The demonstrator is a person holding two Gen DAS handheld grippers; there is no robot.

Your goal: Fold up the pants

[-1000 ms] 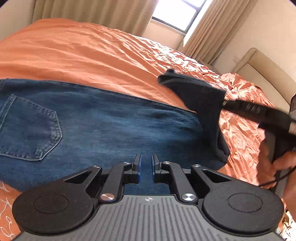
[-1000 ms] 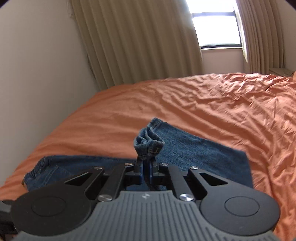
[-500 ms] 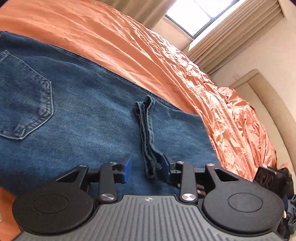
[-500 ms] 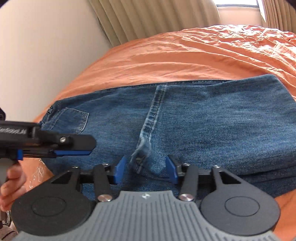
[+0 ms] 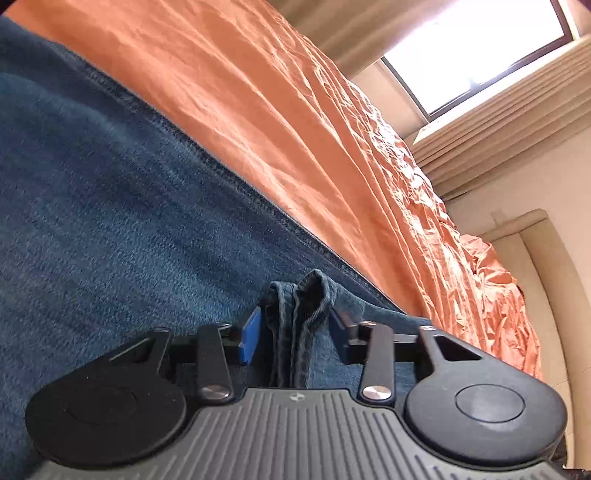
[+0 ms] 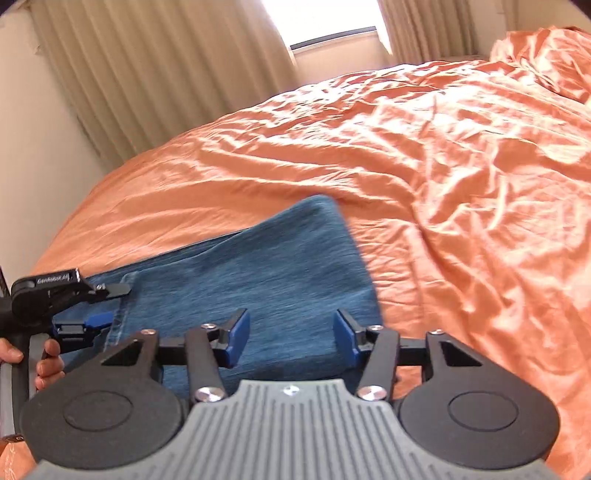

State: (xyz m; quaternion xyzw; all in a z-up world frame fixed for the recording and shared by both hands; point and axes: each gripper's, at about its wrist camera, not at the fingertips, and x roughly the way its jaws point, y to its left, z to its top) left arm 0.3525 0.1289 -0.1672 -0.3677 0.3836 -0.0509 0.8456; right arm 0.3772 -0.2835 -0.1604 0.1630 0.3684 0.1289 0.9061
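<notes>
While the pants (image 6: 258, 280) lie folded on the orange bedspread (image 6: 443, 177), both tongs stand with their fingers spread wide and grip nothing. In the left wrist view, the left gripper (image 5: 293, 330) sits low over the denim (image 5: 110, 221), and a bunched hem (image 5: 299, 314) rises between its two blue pads (image 5: 248, 338); the hem stands just beside the left pad, and contact with either pad cannot be confirmed. Ahead of these fingers and to their right, the edge of the pants runs diagonally against the bedspread (image 5: 295, 129). In the right wrist view, the right gripper (image 6: 291, 336) hovers above the near part of the folded denim, its pads (image 6: 236, 338) apart with only flat cloth seen between them. To the left of the right gripper, the left gripper (image 6: 92, 306) appears side-on, held by a hand (image 6: 48, 358), with its fingers above and below the stitched hem edge (image 6: 120, 317). Beyond both tongs hang beige curtains (image 6: 147, 74) beside a bright window (image 6: 321, 22).
</notes>
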